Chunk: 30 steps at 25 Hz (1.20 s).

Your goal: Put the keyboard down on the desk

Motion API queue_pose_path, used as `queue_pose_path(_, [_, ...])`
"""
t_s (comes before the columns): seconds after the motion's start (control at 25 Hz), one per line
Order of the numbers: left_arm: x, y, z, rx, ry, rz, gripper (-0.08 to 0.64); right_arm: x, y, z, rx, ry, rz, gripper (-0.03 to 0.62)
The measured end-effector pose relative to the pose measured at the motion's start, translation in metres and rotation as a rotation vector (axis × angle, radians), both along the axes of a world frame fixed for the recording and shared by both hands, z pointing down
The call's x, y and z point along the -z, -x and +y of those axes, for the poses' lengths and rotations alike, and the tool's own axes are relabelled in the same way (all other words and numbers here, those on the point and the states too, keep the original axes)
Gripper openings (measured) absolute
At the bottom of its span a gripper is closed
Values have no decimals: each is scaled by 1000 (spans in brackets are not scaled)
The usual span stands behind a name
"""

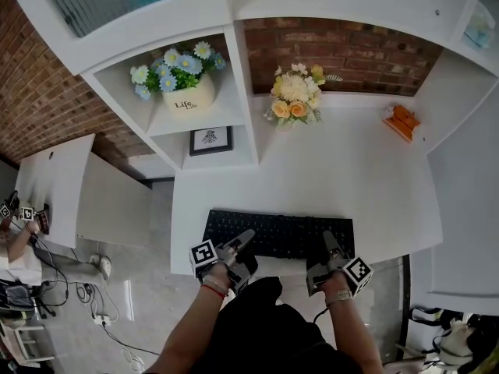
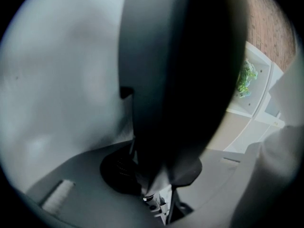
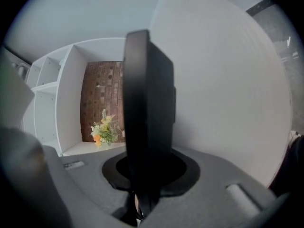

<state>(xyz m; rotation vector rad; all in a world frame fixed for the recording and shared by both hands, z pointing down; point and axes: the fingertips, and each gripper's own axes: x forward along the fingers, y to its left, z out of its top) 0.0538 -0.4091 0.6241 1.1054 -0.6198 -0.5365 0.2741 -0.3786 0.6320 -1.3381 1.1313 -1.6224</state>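
seemingly flat on the desk [image 1: 366, 170], the stiff, light, slim keyboard [image 1: 281, 226] is best held at its near edge, where left gripper [image 1: 246, 238] and right gripper [image 1: 328, 238] each pinch it.

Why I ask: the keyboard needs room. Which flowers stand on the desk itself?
The yellow and orange bunch, at the back of the desk; the blue bunch sits in a pot on the shelf.

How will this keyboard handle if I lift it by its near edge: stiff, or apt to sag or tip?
Probably stiff: the keyboard looks like a straight, flat slab. Held only at its near edge, its far side may dip. On the smooth white desk it would likely slide easily.
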Motion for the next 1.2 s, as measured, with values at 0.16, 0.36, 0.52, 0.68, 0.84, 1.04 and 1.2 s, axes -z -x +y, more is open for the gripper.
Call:
queue_pose_path(0.16, [5,0,0,-6,-45,23,118,-2,0,0,-10,5,-7,64])
queue_pose_path(0.36, [15,-9,12,-89,-116,47,166,-2,-1,1,-15,4,-2,64])
queue_pose_path(0.52, [24,-14,27,-167,-172,63,184,-2,-2,1,-19,13,2,64])
queue_pose_path(0.68, [29,-25,52,-331,-290,-2,192,-4,-2,0,-17,2,-2,64])
queue_pose_path(0.84, [23,-35,74,-536,-449,-179,193,-3,-3,-1,-23,-10,1,64])
queue_pose_path(1.04, [14,-41,79,-734,-617,-543,173,-2,-1,1,-20,12,-6,66])
queue_pose_path(1.2, [3,-36,76,-807,-654,-838,12,-1,-1,0,-22,-4,-16,68])
